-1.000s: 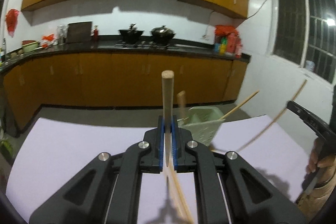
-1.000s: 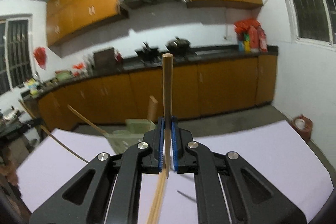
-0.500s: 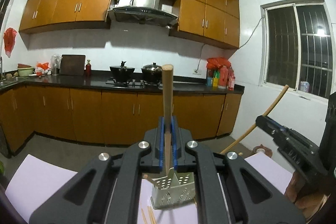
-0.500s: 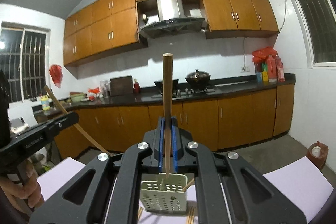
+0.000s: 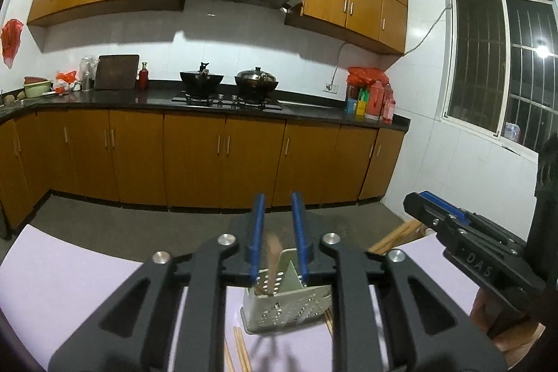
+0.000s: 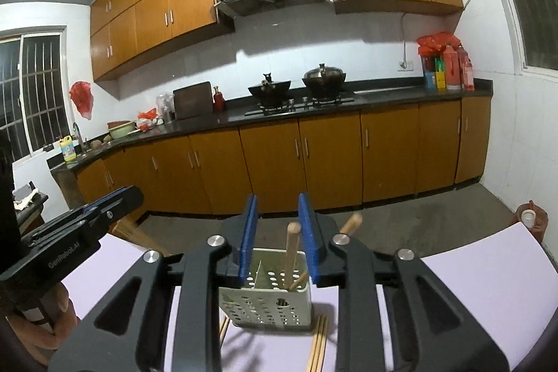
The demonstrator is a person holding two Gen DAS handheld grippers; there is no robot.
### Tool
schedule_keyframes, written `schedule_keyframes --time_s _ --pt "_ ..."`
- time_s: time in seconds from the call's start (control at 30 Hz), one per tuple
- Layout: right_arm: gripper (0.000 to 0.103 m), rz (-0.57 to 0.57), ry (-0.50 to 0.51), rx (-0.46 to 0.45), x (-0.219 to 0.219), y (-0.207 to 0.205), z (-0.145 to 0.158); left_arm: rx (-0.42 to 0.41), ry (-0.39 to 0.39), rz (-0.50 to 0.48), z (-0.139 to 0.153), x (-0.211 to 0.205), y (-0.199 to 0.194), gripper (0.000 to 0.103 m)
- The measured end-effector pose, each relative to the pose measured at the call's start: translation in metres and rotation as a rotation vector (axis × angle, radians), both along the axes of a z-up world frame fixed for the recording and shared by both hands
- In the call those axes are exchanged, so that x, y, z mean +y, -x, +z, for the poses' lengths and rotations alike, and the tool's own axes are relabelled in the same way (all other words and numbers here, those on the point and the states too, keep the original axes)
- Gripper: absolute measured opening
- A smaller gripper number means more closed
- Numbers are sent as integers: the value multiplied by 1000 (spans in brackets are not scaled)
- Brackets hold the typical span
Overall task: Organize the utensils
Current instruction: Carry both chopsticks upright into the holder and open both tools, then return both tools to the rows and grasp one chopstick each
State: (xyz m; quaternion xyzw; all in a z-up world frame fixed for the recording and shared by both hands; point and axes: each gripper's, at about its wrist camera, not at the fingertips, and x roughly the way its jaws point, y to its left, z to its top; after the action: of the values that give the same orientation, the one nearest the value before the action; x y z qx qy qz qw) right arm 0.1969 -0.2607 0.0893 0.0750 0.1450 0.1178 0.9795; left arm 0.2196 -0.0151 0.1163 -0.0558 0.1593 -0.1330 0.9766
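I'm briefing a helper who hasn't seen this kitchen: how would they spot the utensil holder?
Start at the lilac-covered table in the foreground, facing the brown kitchen cabinets. The utensil holder stands on it just beyond the open right gripper. It is a pale green, square, perforated basket with a divider, holding upright wooden sticks, unlike the loose chopsticks lying flat beside its base.

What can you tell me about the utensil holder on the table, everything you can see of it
The utensil holder is a pale green, plastic-looking box with round holes in its walls and an inner divider. It stands upright on the lilac table, just past both open claws. Wooden sticks lean inside one compartment; loose chopsticks lie at its base.
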Motion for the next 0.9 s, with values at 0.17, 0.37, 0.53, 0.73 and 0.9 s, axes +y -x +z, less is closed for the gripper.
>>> schedule_keyframes --time_s 0.17,0.37,0.53,0.73,0.9 --pt "26 -20 -9 -64 -9 24 19 -29 51 17 12 17 21 28" --pt "28 -99 12 -5 -41 61 -6 -3 37 74 0 47 67 34" --pt "28 -99 23 275 -55 55 -93 136 -35 128 -59 64 85 36" --pt "17 9 3 533 -31 55 -181 400 -53 111 -153 67 86 35" --pt "13 38 52 604 -12 50 -203 492 -46 67 -189 59 91 33"
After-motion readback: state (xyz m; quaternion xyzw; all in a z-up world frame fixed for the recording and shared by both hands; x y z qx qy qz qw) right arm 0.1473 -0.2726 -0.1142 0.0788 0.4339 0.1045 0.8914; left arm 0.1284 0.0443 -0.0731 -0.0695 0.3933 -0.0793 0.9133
